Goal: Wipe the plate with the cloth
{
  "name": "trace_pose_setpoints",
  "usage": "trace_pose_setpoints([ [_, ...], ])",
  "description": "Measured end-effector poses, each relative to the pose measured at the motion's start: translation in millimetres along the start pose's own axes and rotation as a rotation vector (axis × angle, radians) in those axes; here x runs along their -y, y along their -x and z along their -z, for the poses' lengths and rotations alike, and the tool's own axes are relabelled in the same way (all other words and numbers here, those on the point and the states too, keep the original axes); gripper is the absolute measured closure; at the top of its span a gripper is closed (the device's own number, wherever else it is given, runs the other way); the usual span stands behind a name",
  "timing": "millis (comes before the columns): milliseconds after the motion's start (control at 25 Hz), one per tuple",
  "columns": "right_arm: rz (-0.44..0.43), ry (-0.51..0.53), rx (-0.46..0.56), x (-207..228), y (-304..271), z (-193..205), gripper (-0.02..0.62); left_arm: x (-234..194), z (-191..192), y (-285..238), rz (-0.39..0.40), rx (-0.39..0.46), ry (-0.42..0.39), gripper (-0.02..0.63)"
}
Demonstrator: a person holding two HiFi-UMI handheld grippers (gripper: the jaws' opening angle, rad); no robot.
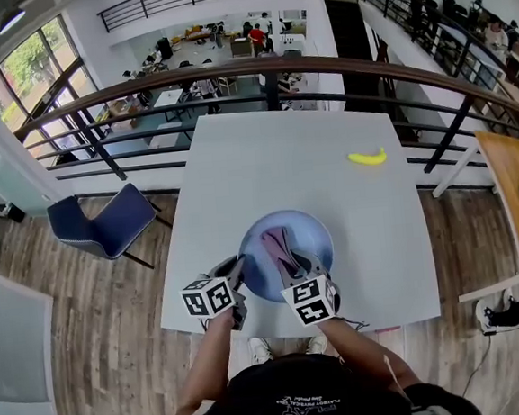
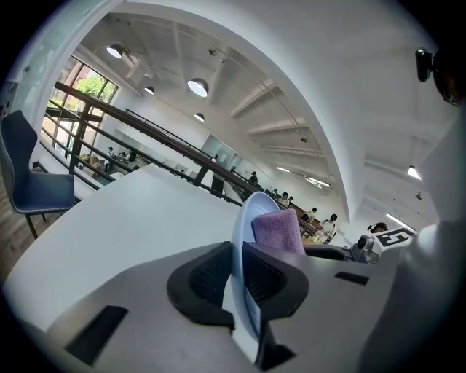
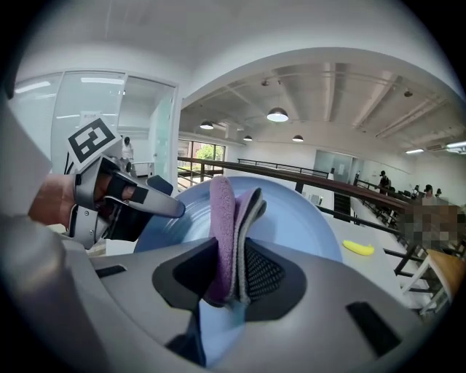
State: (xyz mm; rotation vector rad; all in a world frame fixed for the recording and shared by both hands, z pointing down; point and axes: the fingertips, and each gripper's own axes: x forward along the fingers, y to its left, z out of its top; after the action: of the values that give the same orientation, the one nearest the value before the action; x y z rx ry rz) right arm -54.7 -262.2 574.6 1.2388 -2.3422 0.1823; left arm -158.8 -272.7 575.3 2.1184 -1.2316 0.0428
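Plate [image 1: 314,232] sits at the table's [image 1: 237,159] near edge, its rim pinched in my left gripper's [image 1: 237,271] nearly closed jaws; my right gripper [image 1: 302,263] is clamped on the folded cloth [image 1: 278,246], which lies on the plate's face; I'd hold the rim firm and sweep the cloth flat; the left gripper view shows the rim between the pads, which the head view hides; a banana [image 1: 367,157] lies well beyond.

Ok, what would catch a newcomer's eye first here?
A blue plate at the table's near edge, its rim clamped in the left tool. The right tool grips a folded purple cloth over the plate. Farther back on the right, a lone banana lies on the table.
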Motion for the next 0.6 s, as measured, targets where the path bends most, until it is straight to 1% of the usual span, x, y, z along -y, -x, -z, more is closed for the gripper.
trace_pose_setpoints([
  [200, 0.062, -0.012, -0.009, 26, 7, 8, 0.491, 1, 2, 0, 0.008, -0.006, 0.001, 0.56],
  [360, 0.094, -0.029, -0.006, 42, 9, 14, 0.491, 2, -1, -1, 0.014, 0.001, 0.002, 0.557],
  [600, 0.145, -0.052, -0.021, 64, 15, 24, 0.491, 2, -2, 0, 0.02, 0.01, 0.024, 0.554],
])
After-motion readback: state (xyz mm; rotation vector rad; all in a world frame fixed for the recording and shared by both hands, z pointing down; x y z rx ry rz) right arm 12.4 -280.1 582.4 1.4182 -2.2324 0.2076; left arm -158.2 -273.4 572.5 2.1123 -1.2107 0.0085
